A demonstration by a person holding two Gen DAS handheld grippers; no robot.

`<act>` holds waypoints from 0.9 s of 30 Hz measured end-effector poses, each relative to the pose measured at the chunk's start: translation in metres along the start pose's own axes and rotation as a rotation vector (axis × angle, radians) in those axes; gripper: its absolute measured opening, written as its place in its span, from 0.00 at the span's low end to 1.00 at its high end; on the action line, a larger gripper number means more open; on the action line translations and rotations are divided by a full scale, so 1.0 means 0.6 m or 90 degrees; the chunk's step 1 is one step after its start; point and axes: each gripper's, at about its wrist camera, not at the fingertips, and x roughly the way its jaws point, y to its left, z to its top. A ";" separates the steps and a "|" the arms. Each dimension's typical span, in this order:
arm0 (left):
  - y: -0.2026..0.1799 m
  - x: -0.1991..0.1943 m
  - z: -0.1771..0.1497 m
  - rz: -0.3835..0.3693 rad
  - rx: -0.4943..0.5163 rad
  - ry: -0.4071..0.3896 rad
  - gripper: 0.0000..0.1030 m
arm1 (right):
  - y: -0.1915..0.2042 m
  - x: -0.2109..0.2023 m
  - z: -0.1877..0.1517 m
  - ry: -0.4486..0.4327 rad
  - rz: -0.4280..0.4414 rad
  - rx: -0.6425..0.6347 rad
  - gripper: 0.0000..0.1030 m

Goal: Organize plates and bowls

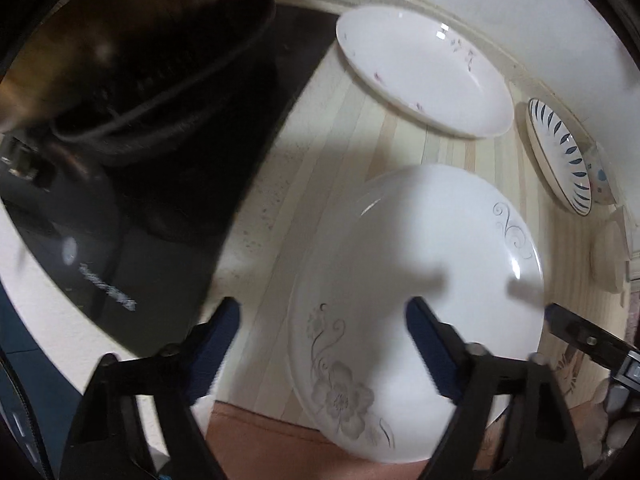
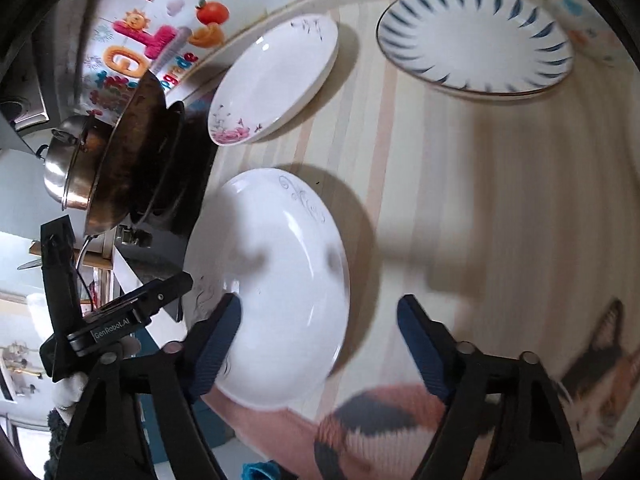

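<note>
The left tongs [image 1: 322, 346] hang released over the near-left rim of the grey-flower plate [image 1: 420, 280], 1 blue pad above the bare counter [image 1: 256, 208], the other above the plate; nothing is between them. The right tongs [image 2: 318, 344] are also released, 1 pad over the same plate's near rim [image 2: 276, 280], the other over striped wood to its right. In the right wrist view the left tongs [image 2: 120, 320] show at the plate's left edge, with a white-gloved hand [image 2: 70, 394] below them.

The counter is pale wood with cream and pink stripes; a patterned cloth [image 2: 400, 420] lies along its near edge. The grey-flower plate rests flat near that edge. Behind it lies the pink-flower plate [image 2: 276, 80], its oval running diagonally toward the wall. To the right, well apart, is the blue-streaked plate [image 2: 476, 40]. A dark wok [image 2: 132, 152] on a black stove stands left of the plates, a steel pot [image 2: 66, 168] beyond. Colourful stickers [image 2: 152, 40] cover the wall.
</note>
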 end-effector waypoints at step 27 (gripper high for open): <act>-0.048 -0.070 -0.059 -0.033 0.035 -0.021 0.35 | -0.034 -0.035 -0.028 -0.013 -0.015 -0.019 0.24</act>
